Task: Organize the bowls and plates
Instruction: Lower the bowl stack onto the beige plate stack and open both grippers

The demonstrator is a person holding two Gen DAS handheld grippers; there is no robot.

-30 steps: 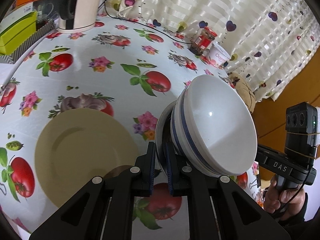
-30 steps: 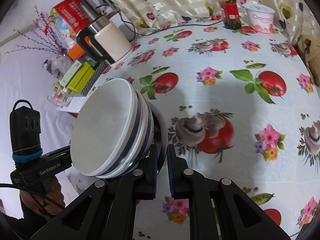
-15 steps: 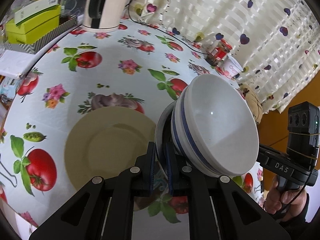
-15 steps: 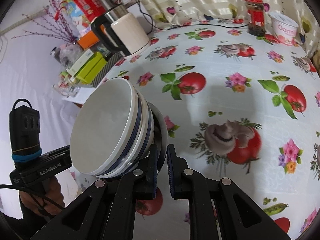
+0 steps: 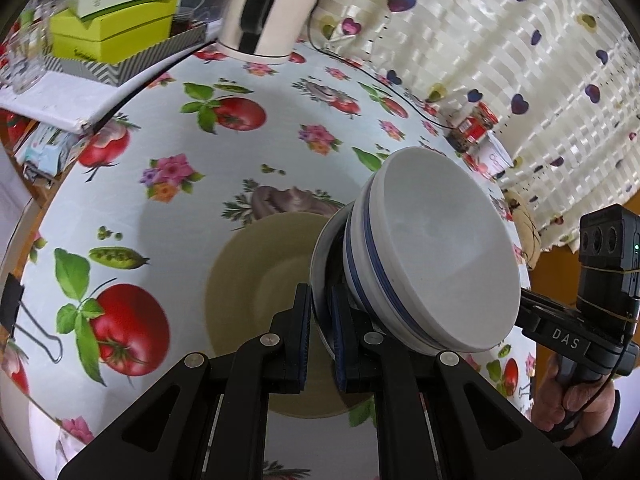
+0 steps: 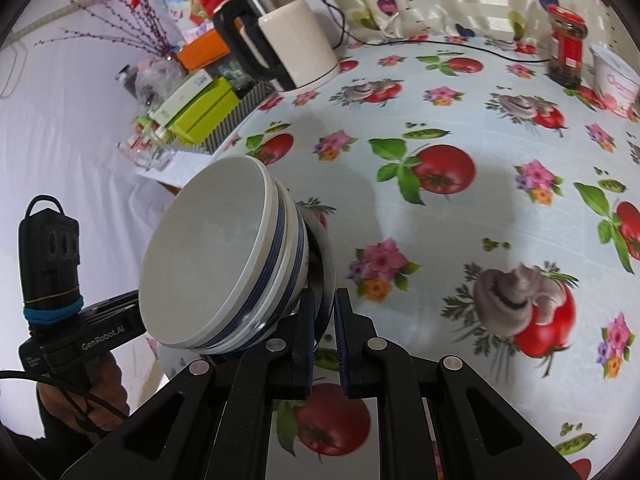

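Two stacked white bowls with blue stripes [image 5: 440,256] sit on a small white plate [image 5: 320,256], which is held in the air by its rim from two sides. My left gripper [image 5: 320,304] is shut on one edge of that plate. My right gripper [image 6: 325,300] is shut on the opposite edge [image 6: 326,256], with the bowls [image 6: 208,248] to its left. A beige plate [image 5: 256,280] lies flat on the tablecloth, directly beneath the held stack and partly hidden by my left fingers.
A kettle [image 5: 272,8] and green boxes [image 5: 116,28] stand at the table's far left edge. A red-lidded jar [image 6: 566,48] and a white tub [image 6: 616,80] stand by the curtain. A black binder clip [image 5: 24,320] grips the cloth's edge. A hand [image 5: 568,400] holds the right gripper's handle.
Both grippers have carried the plate and bowls sideways across the table, so that the stack is now over the beige plate. Both grips look unchanged.
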